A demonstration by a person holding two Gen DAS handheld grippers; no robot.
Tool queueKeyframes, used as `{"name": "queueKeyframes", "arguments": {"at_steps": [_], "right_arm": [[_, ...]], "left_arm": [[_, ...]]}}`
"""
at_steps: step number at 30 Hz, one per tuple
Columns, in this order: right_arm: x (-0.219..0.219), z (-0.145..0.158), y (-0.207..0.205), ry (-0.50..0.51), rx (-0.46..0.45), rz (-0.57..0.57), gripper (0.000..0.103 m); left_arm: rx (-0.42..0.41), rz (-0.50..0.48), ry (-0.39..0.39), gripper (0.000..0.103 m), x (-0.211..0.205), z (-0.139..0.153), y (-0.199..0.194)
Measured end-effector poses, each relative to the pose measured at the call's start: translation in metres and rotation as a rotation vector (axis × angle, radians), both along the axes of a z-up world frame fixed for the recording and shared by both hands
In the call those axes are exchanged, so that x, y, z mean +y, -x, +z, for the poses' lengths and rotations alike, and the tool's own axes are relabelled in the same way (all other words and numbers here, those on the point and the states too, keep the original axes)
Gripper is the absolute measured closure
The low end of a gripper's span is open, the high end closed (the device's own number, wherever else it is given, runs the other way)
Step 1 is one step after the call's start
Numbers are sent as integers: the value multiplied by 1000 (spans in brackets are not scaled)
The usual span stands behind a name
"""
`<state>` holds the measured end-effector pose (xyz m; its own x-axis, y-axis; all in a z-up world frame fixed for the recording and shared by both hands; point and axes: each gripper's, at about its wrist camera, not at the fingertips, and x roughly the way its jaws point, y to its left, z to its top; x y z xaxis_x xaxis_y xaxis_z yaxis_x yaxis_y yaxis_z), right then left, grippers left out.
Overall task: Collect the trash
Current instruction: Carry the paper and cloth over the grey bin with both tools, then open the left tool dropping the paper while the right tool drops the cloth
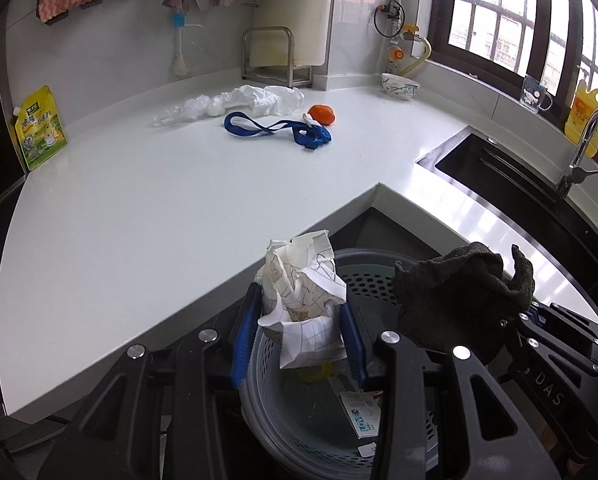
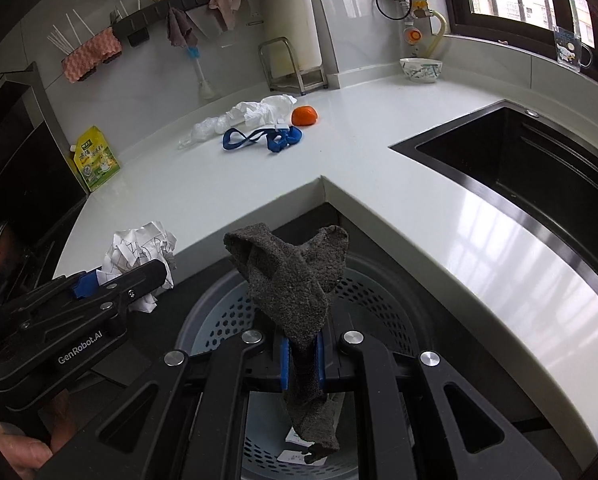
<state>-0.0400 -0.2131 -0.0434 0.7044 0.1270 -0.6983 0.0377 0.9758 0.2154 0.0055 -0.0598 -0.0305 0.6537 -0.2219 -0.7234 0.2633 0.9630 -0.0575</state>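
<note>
**Both tools loaded, over the bin**

L tool is clamped on 1 crumpled paper wad; its blue pads press it from both sides. Wad's long axis runs away from the tool, top end up toward the bench edge, just above the near rim of the bin.

R tool is pinched nearly closed on 1 dark grey rag. Rag's long axis runs along the fingers: wide end sticks up and forward, narrow tail hangs down behind the pads into the bin mouth (some scraps already lie on the bin floor).

The bin sits on the floor in the inner corner of the L-shaped white bench.

Left on the bench, far back and grouped: 1 clear plastic bag, 1 blue strap, 1 orange fruit. Also 1 yellow pouch at the L wall, 1 bowl by the window, 1 sink on the R.

Bench's front half is wide open; tools are close side by side over the bin, w/ little room between.
</note>
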Motion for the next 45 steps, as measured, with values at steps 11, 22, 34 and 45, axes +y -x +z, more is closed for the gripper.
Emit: {"name": "queueKeyframes", "arguments": {"at_steps": [11,22,34,45], "right_arm": [[-14,-45,10,-81,94,-20,94],[-11,-57,1,-82,133,-10,94],[-14,-54,1,-73,118,-26,61],[-16,-56,1,-90,126,-27,57]], "left_arm": [[121,-38,-40,62,-17,-50,-1],[147,-25,-58,55,-14,-63,-9],[155,9,-52,33,-4,-65,-12],[155,9,-52,30,-3,-64,-12]]}}
